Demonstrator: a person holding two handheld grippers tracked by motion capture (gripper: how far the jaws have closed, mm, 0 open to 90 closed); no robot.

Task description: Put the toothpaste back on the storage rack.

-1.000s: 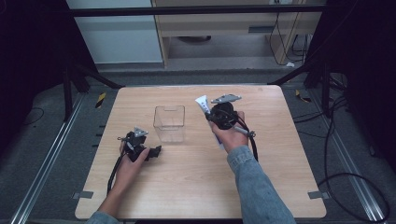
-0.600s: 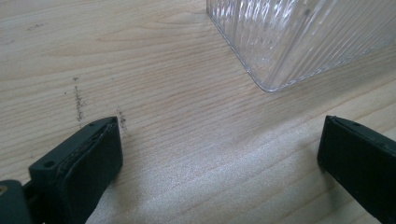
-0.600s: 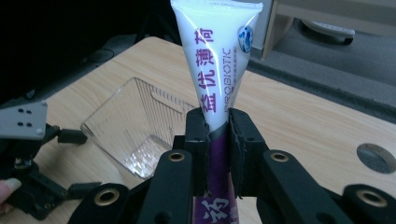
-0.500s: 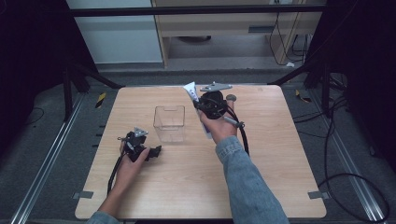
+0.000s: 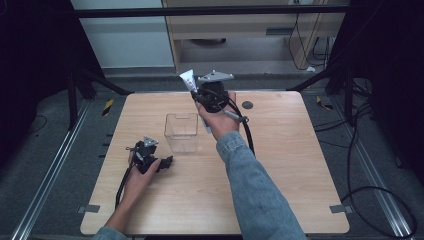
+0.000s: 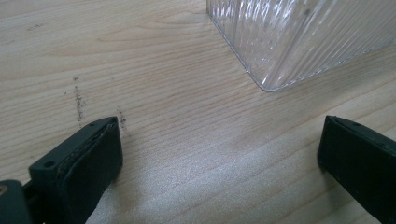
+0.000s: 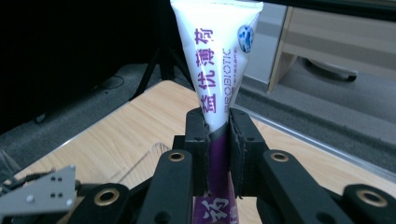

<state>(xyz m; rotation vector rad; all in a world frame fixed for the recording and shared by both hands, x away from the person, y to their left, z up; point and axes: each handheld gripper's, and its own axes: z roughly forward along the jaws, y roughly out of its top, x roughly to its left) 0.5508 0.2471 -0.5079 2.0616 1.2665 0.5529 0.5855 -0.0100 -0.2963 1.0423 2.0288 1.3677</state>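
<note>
a wooden table carries a clear box, just ahead of the left gripper and its wide-apart jaws. the right gripper is clamped on a tube (white and purple), pinched between its fingers and raised above the table.

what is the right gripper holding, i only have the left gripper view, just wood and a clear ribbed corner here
Observer: The right gripper is shut on a white and purple tube, clamped around its middle.
Operator: where is it relative to the clear thing
Observer: In the high view the right gripper is raised over the far part of the table, beyond the clear container, with the tube's flat end pointing up and away.
Operator: anything in the container
Observer: It looks empty from above.
Operator: and my gripper
Observer: The left gripper rests low on the table, open, just near-left of the container and not touching it.
</note>
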